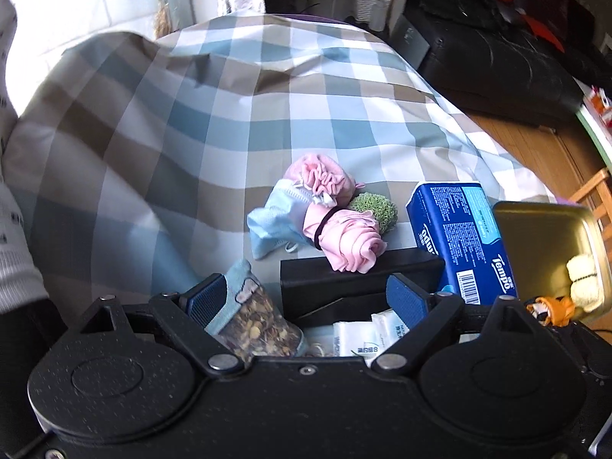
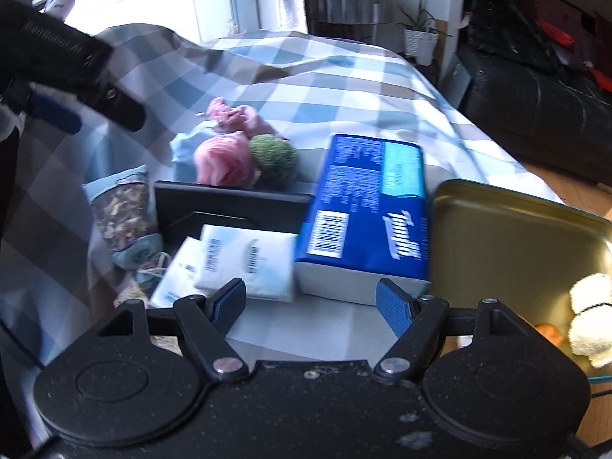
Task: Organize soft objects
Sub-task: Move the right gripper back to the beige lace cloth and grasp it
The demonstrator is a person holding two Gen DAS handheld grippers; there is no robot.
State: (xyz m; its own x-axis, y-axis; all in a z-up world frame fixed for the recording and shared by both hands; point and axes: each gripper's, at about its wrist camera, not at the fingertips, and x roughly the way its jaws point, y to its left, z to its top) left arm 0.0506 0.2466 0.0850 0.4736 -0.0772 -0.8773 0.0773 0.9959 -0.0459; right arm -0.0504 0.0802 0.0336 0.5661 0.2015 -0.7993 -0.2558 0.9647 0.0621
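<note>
On the checked bedspread (image 1: 229,122) lies a heap of soft things: a rolled pink cloth (image 1: 352,241) bound with a black band, a ruffled pink cloth (image 1: 321,176), a light-blue mesh cloth (image 1: 275,222) and a green knitted ball (image 1: 373,208). My left gripper (image 1: 308,298) is open above a black box (image 1: 359,279), just short of the heap, with nothing between its pads. My right gripper (image 2: 311,306) is open over bare sheet, in front of the white tissue packets (image 2: 244,264) and the blue Tempo pack (image 2: 363,210). The heap (image 2: 225,160) lies beyond the black box (image 2: 229,206).
A gold tin (image 2: 516,244) at the right holds a white plush toy (image 2: 589,321). A clear snack pouch (image 2: 122,210) lies left of the black box. The left gripper (image 2: 103,122) shows at upper left. A black sofa (image 2: 535,107) and wooden floor flank the bed's right edge.
</note>
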